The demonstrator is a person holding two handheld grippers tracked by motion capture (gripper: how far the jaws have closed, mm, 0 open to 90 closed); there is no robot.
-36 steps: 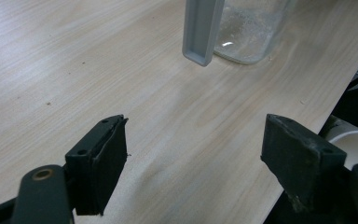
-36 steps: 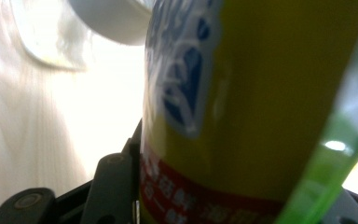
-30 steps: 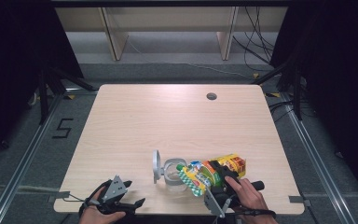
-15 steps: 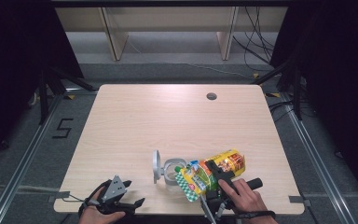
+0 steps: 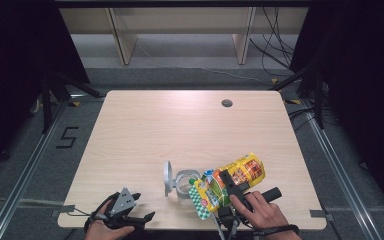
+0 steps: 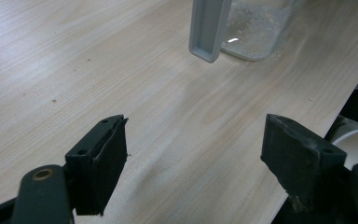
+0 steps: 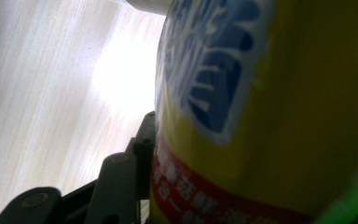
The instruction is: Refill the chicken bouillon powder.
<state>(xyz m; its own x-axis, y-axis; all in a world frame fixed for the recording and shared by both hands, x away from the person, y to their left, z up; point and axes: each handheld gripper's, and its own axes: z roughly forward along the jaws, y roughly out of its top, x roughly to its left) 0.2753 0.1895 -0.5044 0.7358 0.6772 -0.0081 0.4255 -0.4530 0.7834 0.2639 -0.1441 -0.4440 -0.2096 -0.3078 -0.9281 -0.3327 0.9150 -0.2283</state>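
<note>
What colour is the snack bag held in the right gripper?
Mainly yellow, with a red band and blue lettering; the snack bag shows best in the high view.

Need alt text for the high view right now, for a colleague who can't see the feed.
The right gripper holds a yellow snack bag tilted toward an open clear jar near the front edge of a wooden table. The left gripper rests at the front left, jaws open on nothing.

My surface (image 5: 145, 130) is pale wood with a round hole (image 5: 226, 103) near its far edge; a clear jar (image 5: 185, 181) stands on it, its grey lid (image 5: 168, 178) upright alongside.
</note>
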